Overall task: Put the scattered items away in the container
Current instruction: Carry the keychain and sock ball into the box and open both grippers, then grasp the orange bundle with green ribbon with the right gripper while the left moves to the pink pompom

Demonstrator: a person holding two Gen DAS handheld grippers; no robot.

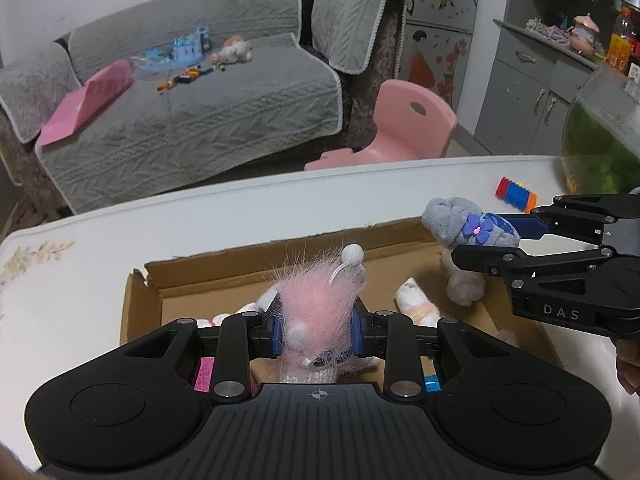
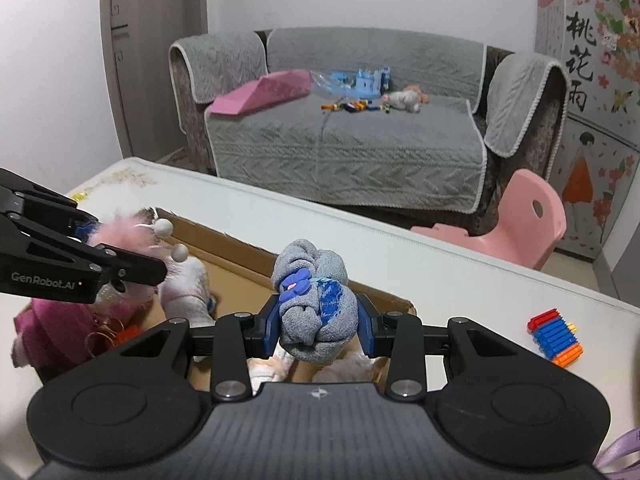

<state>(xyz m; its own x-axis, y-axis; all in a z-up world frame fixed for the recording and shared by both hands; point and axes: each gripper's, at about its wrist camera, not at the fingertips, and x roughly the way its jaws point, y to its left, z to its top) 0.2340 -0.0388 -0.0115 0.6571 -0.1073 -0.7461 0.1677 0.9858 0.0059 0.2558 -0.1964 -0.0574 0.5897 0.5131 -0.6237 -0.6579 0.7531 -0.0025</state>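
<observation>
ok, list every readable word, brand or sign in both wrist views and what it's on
"DAS": on the right gripper body, left wrist view; further letters may be cut off.
"GenRobot.AI": on the left gripper body, right wrist view.
"桃花雨": black characters on the decorated panel right of the sofa.
Labels on the shelf bottles and packets: too small and blurred to read.

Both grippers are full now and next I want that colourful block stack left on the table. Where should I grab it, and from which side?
Grip the block stack across its narrow width, jaws on the two long ribbed sides, coming from above. It lies flat on the white table, right of the cardboard box, with bare table around it, so I judge a top-down pinch at mid-length steadiest.
</observation>
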